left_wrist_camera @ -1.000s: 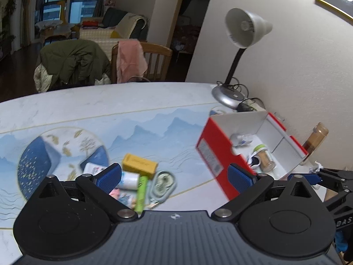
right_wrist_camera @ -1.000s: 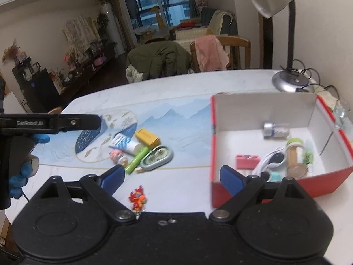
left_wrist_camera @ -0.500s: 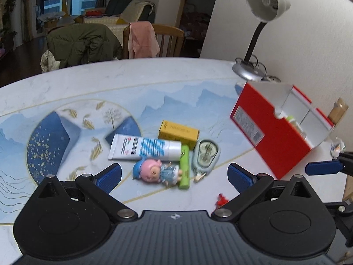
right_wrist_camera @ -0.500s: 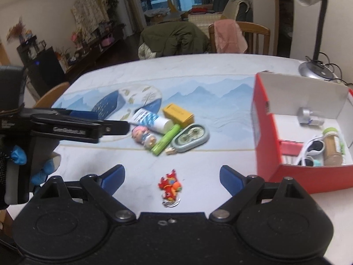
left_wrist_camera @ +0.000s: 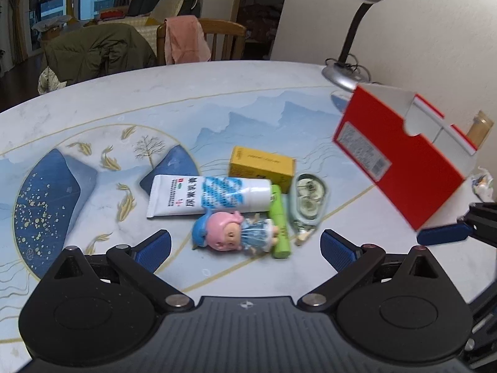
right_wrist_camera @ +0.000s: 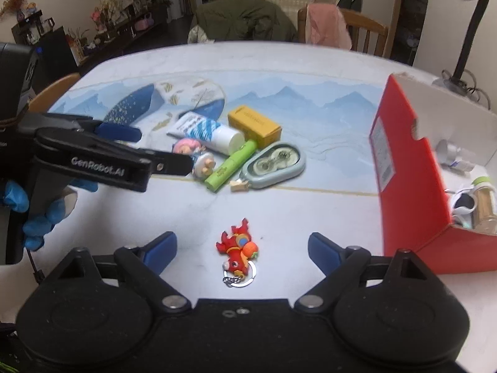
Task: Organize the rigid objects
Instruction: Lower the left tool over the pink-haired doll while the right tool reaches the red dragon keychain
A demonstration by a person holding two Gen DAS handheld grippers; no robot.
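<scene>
Spreading across both views was the table (left_wrist_camera: 217, 93) with its blue mountain-print mat, and on its right side stood the red box (right_wrist_camera: 410, 174), open-topped, with a few small items already inside. Your left gripper (left_wrist_camera: 245, 247) hung over the cluster of loose things in the middle of the mat, its jaws wide apart with nothing pinched; the pink-headed doll (left_wrist_camera: 231, 234) lay on the mat just ahead of the gap between its pads, touching the white cream tube (left_wrist_camera: 208, 197) behind it. Beside the doll lay the green stick (left_wrist_camera: 279, 220), then the grey-green correction tape (right_wrist_camera: 275, 164) and the yellow carton (left_wrist_camera: 261, 164) at the back. Your right gripper (right_wrist_camera: 242, 248) was also spread, though its jaws had just been closing a little, gripping nothing. The red fish keychain (right_wrist_camera: 237, 250) lay alone on the bare tabletop, directly between your right pads and apart from the cluster.
</scene>
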